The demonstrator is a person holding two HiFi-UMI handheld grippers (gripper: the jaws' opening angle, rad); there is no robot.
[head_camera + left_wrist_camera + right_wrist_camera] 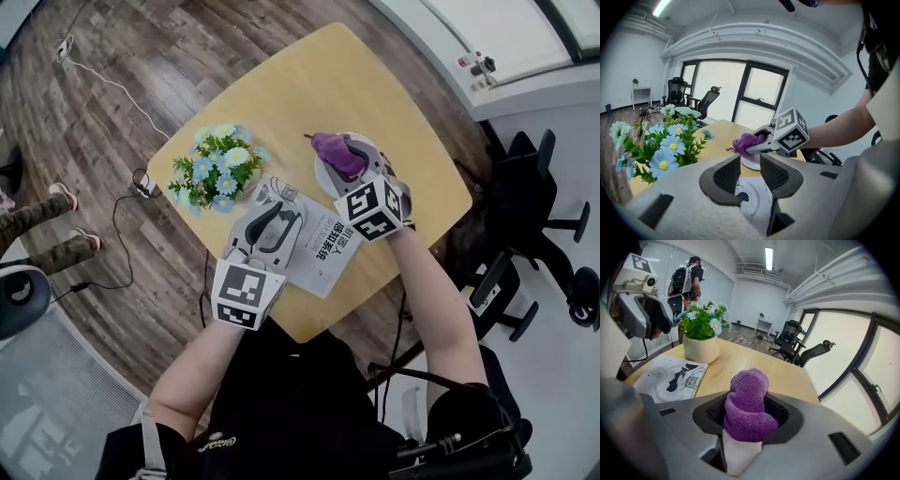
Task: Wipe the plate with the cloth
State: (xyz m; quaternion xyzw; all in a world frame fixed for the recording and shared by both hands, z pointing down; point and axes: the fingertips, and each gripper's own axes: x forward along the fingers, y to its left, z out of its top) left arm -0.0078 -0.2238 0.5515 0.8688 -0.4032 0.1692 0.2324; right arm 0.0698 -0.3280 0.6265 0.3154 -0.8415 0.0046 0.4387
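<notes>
The plate point(325, 175) sits on the far right part of the desk point(309, 84), white and shallow, with only its rim showing around the cloth point(747, 404). The cloth is purple terry, bunched into a thick rolled wad. The right gripper point(358, 172) has its jaws clenched on that wad and holds it down over the plate's middle. This looks like the working grip for wiping, with the fabric's folded end left free beyond the jaws to rub the surface. I cannot tell whether the cloth is pressing on the plate or just above it.

The left gripper point(750, 171) has its jaws released with nothing between them. It hangs over a printed sheet point(323, 251) near the desk's front edge, probably kept there out of the wiping path. A pot of blue and white flowers point(216, 169) stands to the left, well apart from the plate.
</notes>
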